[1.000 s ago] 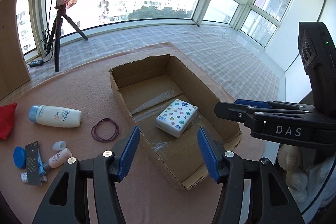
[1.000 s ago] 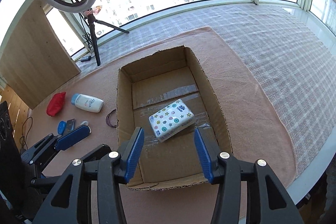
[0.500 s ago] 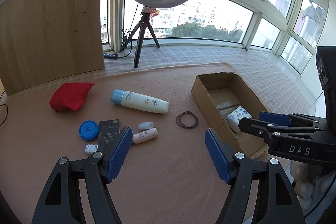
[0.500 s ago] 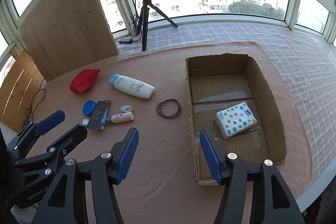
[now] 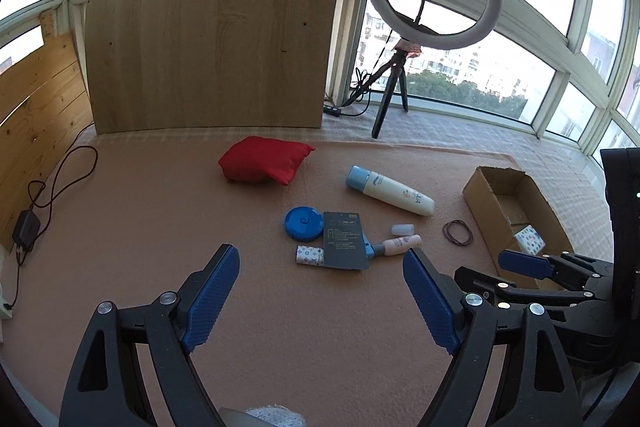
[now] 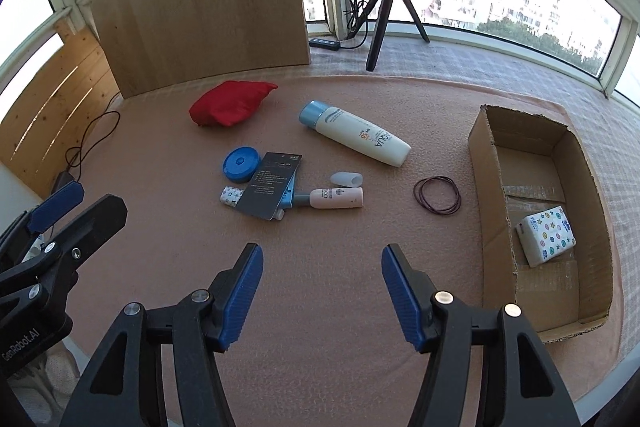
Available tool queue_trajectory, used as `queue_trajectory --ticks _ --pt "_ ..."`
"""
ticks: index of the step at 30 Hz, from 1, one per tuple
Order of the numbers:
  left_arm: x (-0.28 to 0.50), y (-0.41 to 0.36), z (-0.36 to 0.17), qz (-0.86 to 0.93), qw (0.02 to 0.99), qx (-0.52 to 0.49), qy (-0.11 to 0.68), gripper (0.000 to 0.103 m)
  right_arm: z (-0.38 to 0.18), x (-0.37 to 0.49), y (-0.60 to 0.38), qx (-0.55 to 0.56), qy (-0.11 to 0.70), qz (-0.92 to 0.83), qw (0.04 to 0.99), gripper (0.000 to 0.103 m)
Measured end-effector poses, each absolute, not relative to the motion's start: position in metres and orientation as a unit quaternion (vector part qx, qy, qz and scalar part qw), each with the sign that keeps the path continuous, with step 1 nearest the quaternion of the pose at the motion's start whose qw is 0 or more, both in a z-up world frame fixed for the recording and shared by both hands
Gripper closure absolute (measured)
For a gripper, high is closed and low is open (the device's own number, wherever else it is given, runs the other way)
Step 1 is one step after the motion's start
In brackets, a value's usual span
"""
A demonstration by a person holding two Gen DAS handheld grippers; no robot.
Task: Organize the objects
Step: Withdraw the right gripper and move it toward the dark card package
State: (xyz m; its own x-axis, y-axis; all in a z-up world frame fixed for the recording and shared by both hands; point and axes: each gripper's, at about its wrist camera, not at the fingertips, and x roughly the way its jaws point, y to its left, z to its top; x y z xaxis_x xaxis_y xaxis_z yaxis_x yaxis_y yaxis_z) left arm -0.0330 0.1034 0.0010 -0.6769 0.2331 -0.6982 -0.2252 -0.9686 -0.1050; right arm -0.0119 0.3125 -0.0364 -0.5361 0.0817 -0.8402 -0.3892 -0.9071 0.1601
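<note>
Both claws empty, jaws spread wide, hovering over the pink mat-covered desk [image 6: 340, 307]; right claw [image 6: 322, 291] looks straight at the loose cluster; left claw [image 5: 320, 301] does too, from a bit further left.

Cardboard box [image 6: 486, 187] sits at the right edge of the mat, holding one patterned tissue pack [image 6: 546, 235] so far; everything else is still outside it, so the job looks barely started.

Loose things, all ahead of the claws: dark card [image 6: 272, 183] lying over a small patterned tube [image 6: 232, 195] and a light-blue item, touching the blue round lid [image 6: 240, 163]; small pink tube [image 6: 338, 197] just right of the card, long axis running left-right across the right claw's view, cap end toward the card; clear cap [image 6: 346, 179] just behind it; hair ties [image 6: 437, 195] between tube and box; sunscreen bottle [image 6: 356, 137] further back, lying diagonal, blue cap far-left; red pouch [image 6: 230, 103] furthest back.

Key relation, my guess: pink tube is nearest, dead ahead and slightly up-centre of the right claw; that claw is also on the box side, so likely the better pick; jaws open side to side, the tube lies the same way, so a wrist turn would be needed to close across its narrow width; the card pile crowds its left end.
</note>
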Motion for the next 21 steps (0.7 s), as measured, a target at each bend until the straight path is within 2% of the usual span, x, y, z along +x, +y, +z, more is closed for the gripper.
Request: queue_trajectory --ticks 21 --pt "-0.016 0.033 -0.007 0.914 0.071 -0.400 -0.001 0.015 -0.040 -0.017 0.287 -0.427 0.179 0.873 0.155 0.045"
